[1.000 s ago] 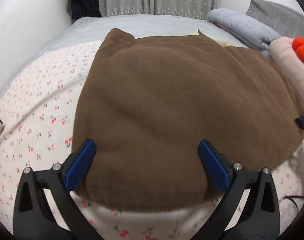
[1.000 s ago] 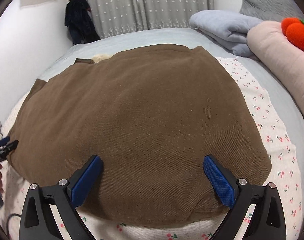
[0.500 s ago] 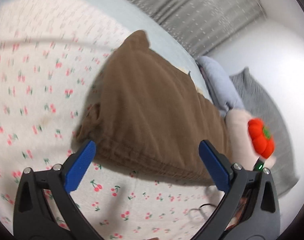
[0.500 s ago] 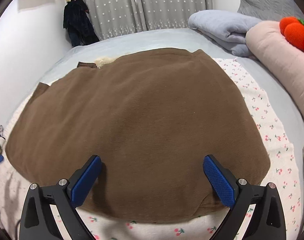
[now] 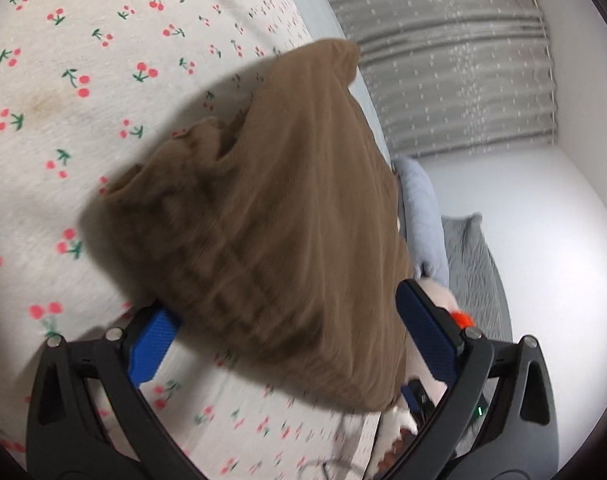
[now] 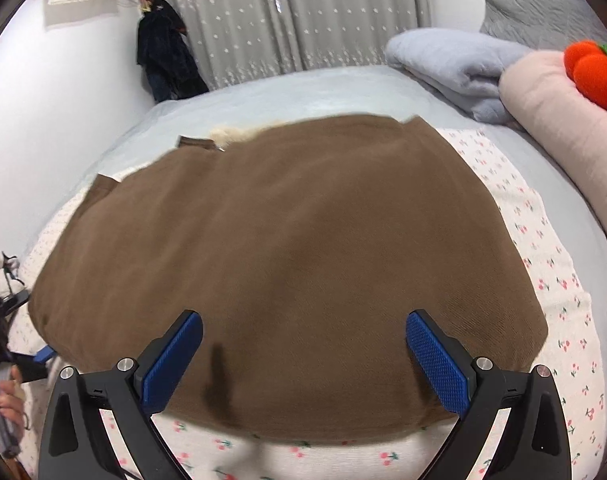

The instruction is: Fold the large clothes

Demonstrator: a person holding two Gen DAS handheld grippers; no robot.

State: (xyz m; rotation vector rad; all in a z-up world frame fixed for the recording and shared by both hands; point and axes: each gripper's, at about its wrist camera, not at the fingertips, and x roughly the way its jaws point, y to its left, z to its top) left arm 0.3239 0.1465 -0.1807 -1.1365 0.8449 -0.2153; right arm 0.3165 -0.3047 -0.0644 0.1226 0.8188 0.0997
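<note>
Rolled sideways, left claw views cherry-print sheet, grey curtains.

Brown fabric garment: 1
Cherry-print white sheet: 1
Folded light blue blanket: 1
Long pink bolster pillow: 1
Orange plush toy: 1
Grey quilted pillow: 1
</note>
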